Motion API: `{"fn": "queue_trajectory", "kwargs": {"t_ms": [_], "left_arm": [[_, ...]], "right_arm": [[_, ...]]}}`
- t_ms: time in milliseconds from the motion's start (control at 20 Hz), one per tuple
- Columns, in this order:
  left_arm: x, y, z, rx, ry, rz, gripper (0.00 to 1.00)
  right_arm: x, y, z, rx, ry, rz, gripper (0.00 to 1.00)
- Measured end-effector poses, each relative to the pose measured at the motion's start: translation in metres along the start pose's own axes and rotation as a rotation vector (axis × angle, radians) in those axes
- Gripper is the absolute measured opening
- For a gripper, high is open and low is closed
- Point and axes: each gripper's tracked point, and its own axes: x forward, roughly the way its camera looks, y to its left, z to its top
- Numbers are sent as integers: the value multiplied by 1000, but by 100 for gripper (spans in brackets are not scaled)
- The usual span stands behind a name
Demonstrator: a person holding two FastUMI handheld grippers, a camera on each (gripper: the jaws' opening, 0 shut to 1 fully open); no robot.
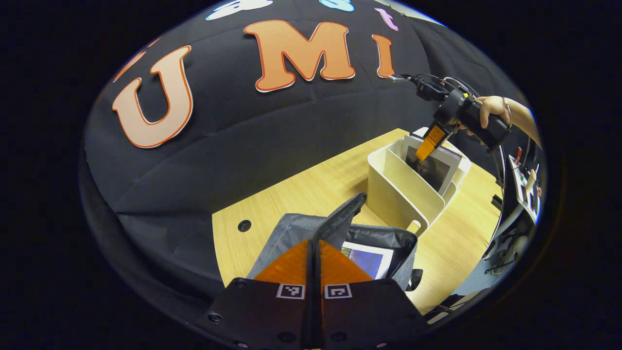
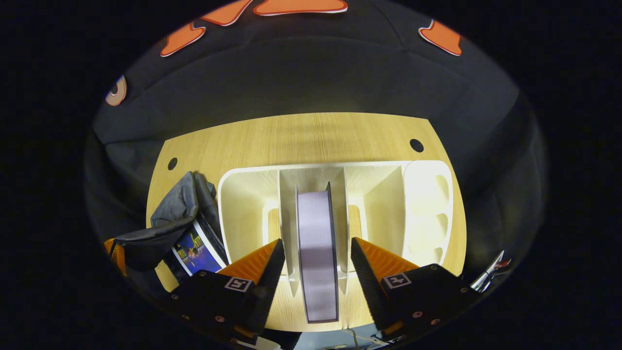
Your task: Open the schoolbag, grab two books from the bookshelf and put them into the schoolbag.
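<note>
My left gripper (image 1: pixel 313 241) is shut on the raised dark flap (image 1: pixel 342 214) of the grey schoolbag (image 1: pixel 286 228), holding it open. A blue-covered book (image 1: pixel 367 260) lies inside the bag. Behind it stands the white bookshelf (image 1: pixel 393 184) with a dark-covered book (image 1: pixel 435 167) upright in it. A hand (image 1: pixel 491 109) holds my right gripper (image 1: pixel 427 146) down over that book. In the right gripper view, my right gripper (image 2: pixel 317 242) is open, one finger on each side of the book (image 2: pixel 317 214) in the bookshelf's (image 2: pixel 243 175) middle slot, not pressing it. The schoolbag (image 2: pixel 177 204) sits to the left.
The wooden table (image 2: pixel 311 136) has round cable holes (image 1: pixel 244 225) near its back corners. The bookshelf's other slots hold nothing. Cables and equipment (image 1: pixel 522 184) stand past the table's right edge. The black cloth wall runs close behind the table.
</note>
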Motion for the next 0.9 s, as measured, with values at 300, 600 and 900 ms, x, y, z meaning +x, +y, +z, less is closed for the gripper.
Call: {"fn": "queue_trajectory", "kwargs": {"t_ms": [300, 600, 900], "left_arm": [[-2, 0, -3, -11, 5, 8, 1], [-3, -6, -5, -18, -7, -4, 1], [-3, -7, -8, -6, -11, -15, 0]], "right_arm": [[2, 2, -2, 7, -2, 1, 35], [-68, 4, 20, -45, -96, -28, 34], [-159, 9, 24, -55, -227, -66, 32]]}}
